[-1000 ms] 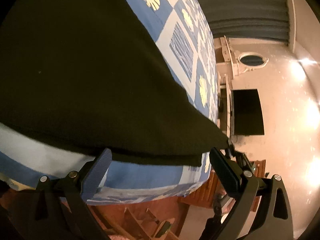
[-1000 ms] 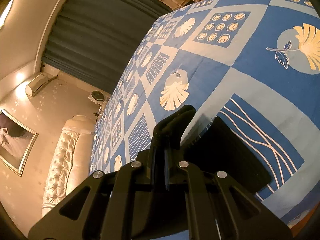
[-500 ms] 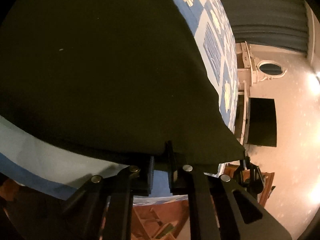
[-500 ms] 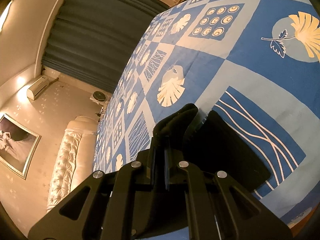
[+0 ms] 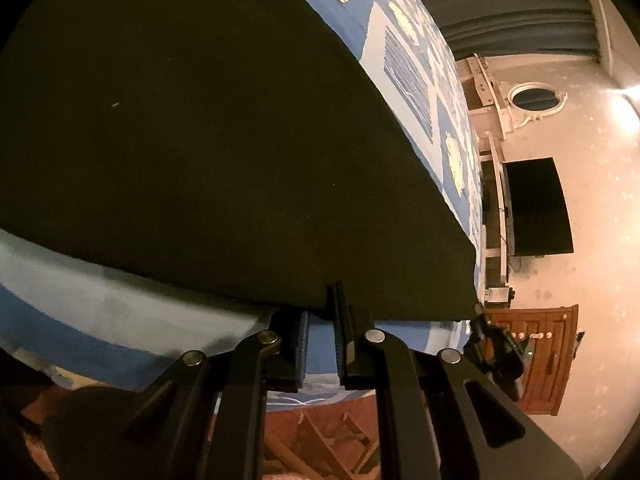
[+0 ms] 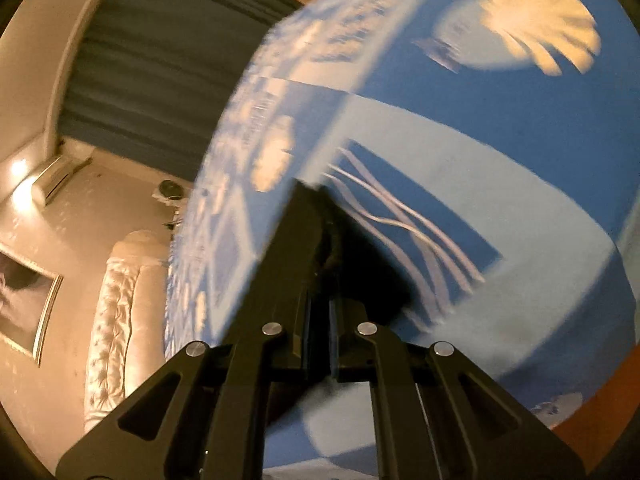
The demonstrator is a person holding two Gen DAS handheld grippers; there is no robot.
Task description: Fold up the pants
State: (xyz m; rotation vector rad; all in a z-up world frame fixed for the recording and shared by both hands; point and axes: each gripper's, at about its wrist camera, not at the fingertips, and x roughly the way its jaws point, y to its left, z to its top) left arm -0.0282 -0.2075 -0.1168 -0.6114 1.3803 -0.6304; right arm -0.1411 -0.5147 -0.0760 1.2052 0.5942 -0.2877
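- Left wrist: low at the bed (image 5: 120,320) edge, very near the dark pants (image 5: 200,140), facing along them toward a wall.
- Right wrist: close above the bedspread (image 6: 500,100), blurred, facing the curtain (image 6: 160,60).
- Shared: bed, pants, curtain.

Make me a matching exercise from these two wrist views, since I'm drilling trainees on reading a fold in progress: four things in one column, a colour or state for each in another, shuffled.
Things
1. pants
2. bedspread
3. left gripper
4. curtain

Colour or state
A. blue with cream leaf prints
B. dark grey-blue, pleated, hanging behind the bed
C. dark cloth spread flat on the bed
D. closed on the near hem of the cloth

Pairs: 1-C, 2-A, 3-D, 4-B

The right gripper is also closed on dark cloth, in a blurred view.
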